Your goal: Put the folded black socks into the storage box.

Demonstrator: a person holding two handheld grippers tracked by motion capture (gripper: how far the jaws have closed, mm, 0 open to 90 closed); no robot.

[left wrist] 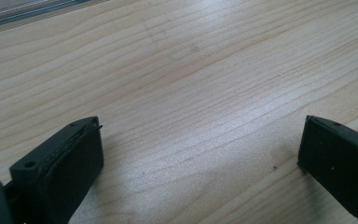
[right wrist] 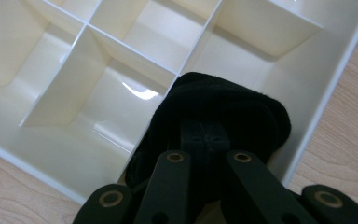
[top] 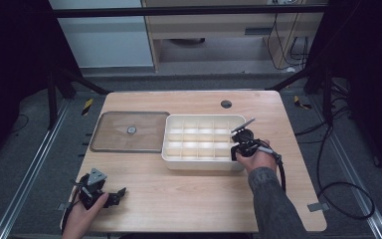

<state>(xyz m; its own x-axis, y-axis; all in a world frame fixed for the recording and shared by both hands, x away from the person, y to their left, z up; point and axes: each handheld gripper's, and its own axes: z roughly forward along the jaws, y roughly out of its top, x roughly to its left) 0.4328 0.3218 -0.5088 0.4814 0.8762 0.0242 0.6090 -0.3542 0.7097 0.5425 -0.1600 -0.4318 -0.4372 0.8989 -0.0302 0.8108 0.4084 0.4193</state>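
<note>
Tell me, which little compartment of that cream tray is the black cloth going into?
The corner compartment at the near right end of the cream plastic divided tray: the right tool, shut on the black fabric bundle, holds it there.

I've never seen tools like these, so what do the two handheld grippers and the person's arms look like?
Both are black. The left gripper carries a grey three-cornered plate on top; its jaws are flat black blocks with small holes. The right gripper has linkage bars with brass-coloured rivets and trails a black cable. The right forearm wears a dark grey knit sleeve.
</note>
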